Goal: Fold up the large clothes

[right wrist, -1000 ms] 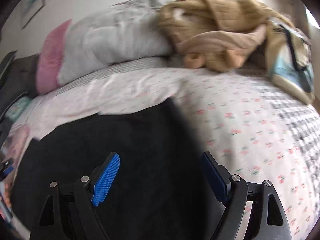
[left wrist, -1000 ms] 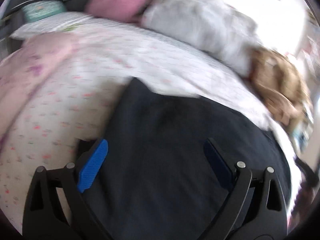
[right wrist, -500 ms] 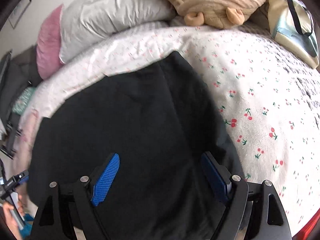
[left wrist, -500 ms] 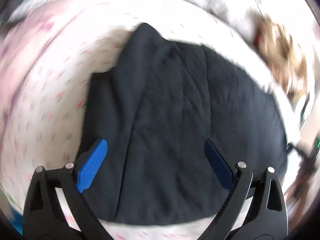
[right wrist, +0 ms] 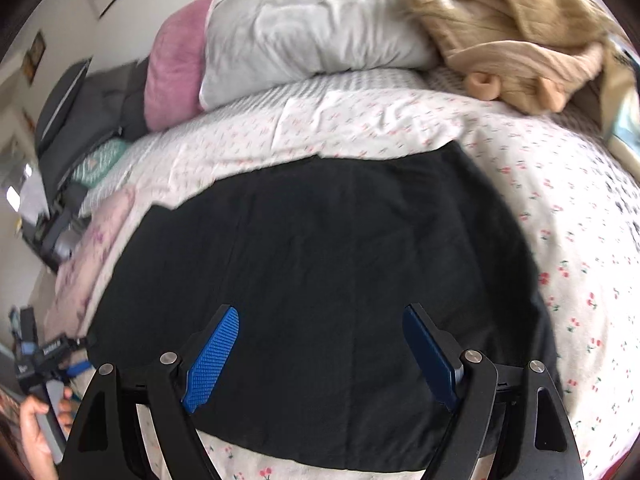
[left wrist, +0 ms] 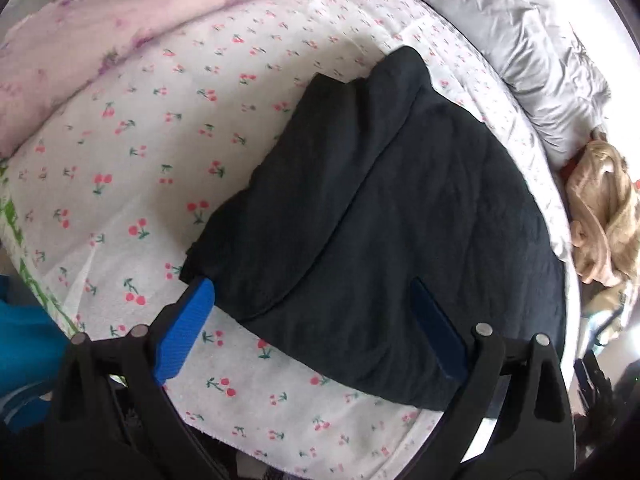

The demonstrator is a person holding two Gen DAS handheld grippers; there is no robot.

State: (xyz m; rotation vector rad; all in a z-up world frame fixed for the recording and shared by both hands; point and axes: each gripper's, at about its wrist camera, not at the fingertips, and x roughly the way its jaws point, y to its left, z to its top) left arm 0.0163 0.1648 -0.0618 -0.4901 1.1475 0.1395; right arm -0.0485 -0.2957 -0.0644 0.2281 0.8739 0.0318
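Fingers (right wrist: 428, 344) apart | black garment (right wrist: 320, 264) flat, long axis toward pillows (right wrist: 312, 36)

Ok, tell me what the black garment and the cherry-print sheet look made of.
Black garment: soft matte knit, probably cotton jersey; it drapes in gentle folds with no sheen. Cherry-print sheet: thin woven cotton by the look, matte, with fine creases.

1 black garment (left wrist: 400, 216), 2 pillows (right wrist: 304, 36), 1 tan sweater (right wrist: 516, 32), 2 grippers (right wrist: 320, 354).

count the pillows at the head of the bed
2: a grey pillow in the middle, and a pink pillow touching its left side. The tan sweater may hide more.
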